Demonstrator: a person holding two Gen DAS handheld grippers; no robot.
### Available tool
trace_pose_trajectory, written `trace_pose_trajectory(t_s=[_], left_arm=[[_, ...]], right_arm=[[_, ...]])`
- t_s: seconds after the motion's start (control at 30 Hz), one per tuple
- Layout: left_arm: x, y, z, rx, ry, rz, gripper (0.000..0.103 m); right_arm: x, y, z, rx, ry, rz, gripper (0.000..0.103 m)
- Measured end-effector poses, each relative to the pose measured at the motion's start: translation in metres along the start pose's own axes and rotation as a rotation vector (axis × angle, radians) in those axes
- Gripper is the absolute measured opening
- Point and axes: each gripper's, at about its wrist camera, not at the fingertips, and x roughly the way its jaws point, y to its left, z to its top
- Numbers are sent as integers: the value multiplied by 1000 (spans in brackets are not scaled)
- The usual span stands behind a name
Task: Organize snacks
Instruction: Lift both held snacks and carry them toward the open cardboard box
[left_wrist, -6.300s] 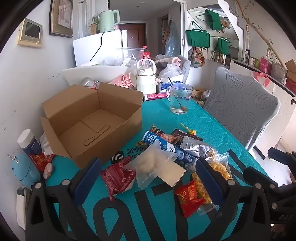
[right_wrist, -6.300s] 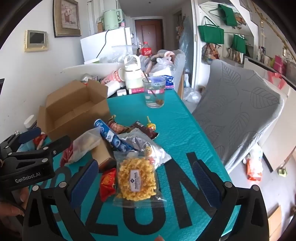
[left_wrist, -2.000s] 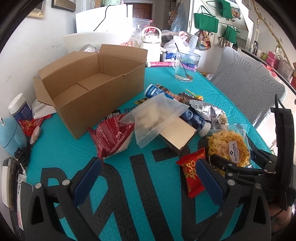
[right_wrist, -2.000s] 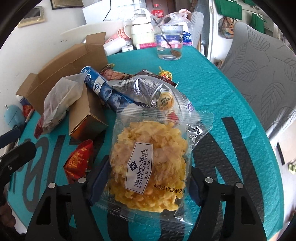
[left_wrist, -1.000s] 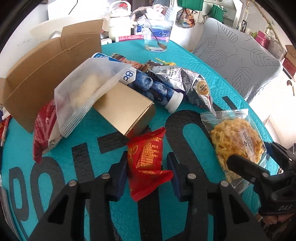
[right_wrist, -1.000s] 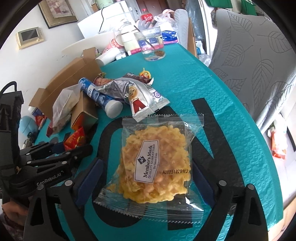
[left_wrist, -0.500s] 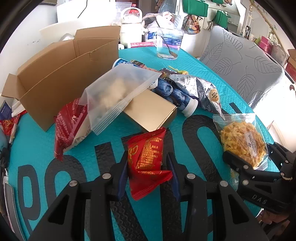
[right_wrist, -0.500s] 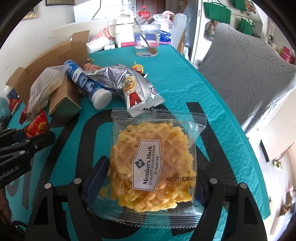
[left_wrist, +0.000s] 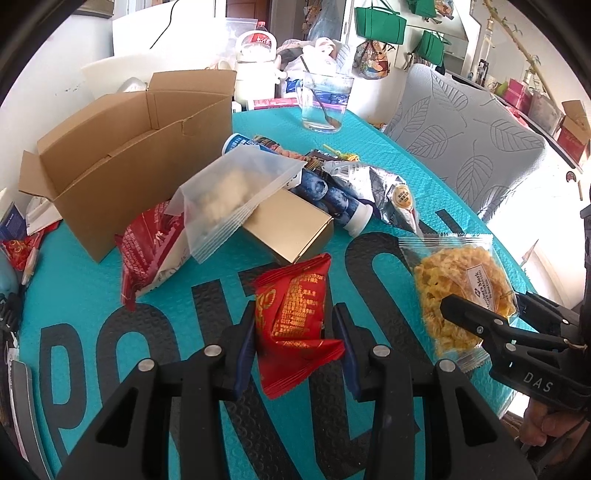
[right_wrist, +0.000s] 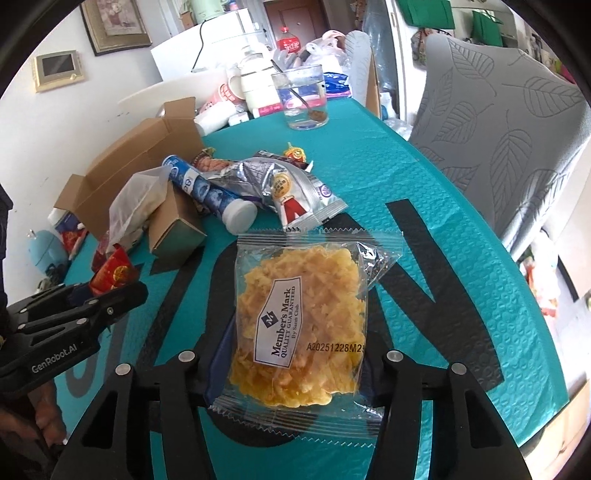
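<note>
Behind yellow snack bag (right_wrist: 301, 325), right pad perhaps hidden

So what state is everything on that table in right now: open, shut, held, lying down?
Left gripper: shut on the red snack packet.
Right gripper: jaws closing, clear bag of yellow crisps between them.
Cardboard box: open, flaps up.
Blue tube: lying down, capped.
Silver packet: sealed, lying flat.
Glass: upright, spoon inside.
Clear zip bag: leaning on the gold carton.
</note>
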Motion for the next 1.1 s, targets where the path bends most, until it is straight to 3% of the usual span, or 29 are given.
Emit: trace_pose_trajectory(t_s=[0.5,0.77,1.1], left_arm=[[-66,23,10,-35,-177,66,39],[-98,42,40,-37,-307,120,39],[-102,77,89,-63,-389,133,39]], right_arm=[[-38,52,26,-86,-115,203,54],[-42,94,65,-211,-171,266,54],[-25,138,122,-331,-209,346,54]])
